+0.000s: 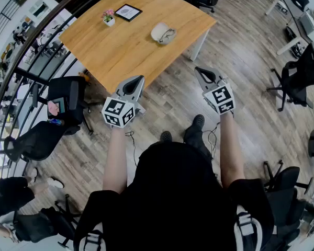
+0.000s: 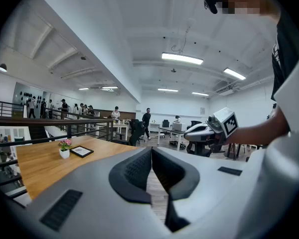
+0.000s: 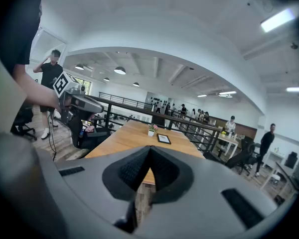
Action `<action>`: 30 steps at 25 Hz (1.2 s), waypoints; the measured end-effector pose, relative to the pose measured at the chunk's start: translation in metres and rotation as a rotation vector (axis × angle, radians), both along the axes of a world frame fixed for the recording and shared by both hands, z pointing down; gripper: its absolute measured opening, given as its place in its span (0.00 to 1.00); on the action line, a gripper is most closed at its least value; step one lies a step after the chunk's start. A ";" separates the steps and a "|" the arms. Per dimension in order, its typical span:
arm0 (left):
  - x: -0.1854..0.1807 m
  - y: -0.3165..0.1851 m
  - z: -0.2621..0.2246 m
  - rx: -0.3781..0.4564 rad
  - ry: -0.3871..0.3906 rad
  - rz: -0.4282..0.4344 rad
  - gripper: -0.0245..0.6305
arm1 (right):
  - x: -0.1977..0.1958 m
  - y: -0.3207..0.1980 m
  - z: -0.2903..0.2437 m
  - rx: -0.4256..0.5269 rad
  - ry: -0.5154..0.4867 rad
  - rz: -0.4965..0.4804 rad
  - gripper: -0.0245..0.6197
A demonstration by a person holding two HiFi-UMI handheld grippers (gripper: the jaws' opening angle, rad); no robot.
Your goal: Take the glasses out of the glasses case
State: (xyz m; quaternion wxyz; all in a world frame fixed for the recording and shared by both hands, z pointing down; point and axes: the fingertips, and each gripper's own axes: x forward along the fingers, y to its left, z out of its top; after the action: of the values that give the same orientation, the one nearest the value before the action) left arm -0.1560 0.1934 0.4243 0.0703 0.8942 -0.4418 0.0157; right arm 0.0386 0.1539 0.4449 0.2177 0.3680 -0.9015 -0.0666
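In the head view an open pale glasses case [image 1: 162, 34] lies on the wooden table [image 1: 125, 46], toward its right side, with dark-rimmed glasses [image 1: 168, 35] resting in it. Both grippers hang in the air over the floor, short of the table's near edge and apart from the case. My left gripper [image 1: 141, 78] is shut with nothing in it, its pads meeting in the left gripper view [image 2: 151, 151]. My right gripper [image 1: 198, 69] is also shut and empty, jaws closed in the right gripper view [image 3: 149, 150]. Neither gripper view shows the case.
A small flower pot [image 1: 109, 18] and a black picture frame [image 1: 128, 12] stand at the table's far left. Black office chairs [image 1: 63, 101] sit left of me beside a railing, and another chair [image 1: 298, 77] stands at the right. Several people walk in the background.
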 end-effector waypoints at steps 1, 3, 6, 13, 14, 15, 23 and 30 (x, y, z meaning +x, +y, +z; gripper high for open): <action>0.000 -0.001 0.000 0.002 0.001 0.000 0.07 | -0.001 0.000 0.001 0.001 0.002 -0.004 0.05; 0.001 -0.003 -0.001 0.005 0.004 0.003 0.07 | -0.004 0.000 0.003 0.001 0.003 -0.010 0.05; 0.003 -0.004 -0.002 0.009 0.006 0.014 0.07 | -0.007 0.000 0.006 -0.004 0.001 -0.012 0.05; 0.010 -0.005 0.001 0.002 -0.002 0.031 0.07 | 0.001 0.002 0.016 -0.028 0.005 0.000 0.05; 0.011 -0.005 0.002 -0.001 -0.003 0.034 0.07 | 0.001 0.002 0.017 -0.028 0.004 -0.001 0.05; 0.011 -0.005 0.003 -0.003 -0.003 0.036 0.07 | 0.001 0.002 0.018 -0.027 0.007 -0.003 0.05; 0.015 -0.004 0.007 -0.015 -0.003 0.061 0.07 | -0.001 0.005 0.023 -0.042 -0.010 -0.006 0.05; 0.017 -0.002 0.007 -0.002 -0.003 0.050 0.07 | -0.002 0.008 0.020 -0.034 -0.021 -0.008 0.08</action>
State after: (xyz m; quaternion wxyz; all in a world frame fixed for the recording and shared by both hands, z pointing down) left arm -0.1392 0.1918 0.4310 0.0702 0.9048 -0.4195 0.0194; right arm 0.0365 0.1622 0.4651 0.2141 0.3613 -0.9063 -0.0482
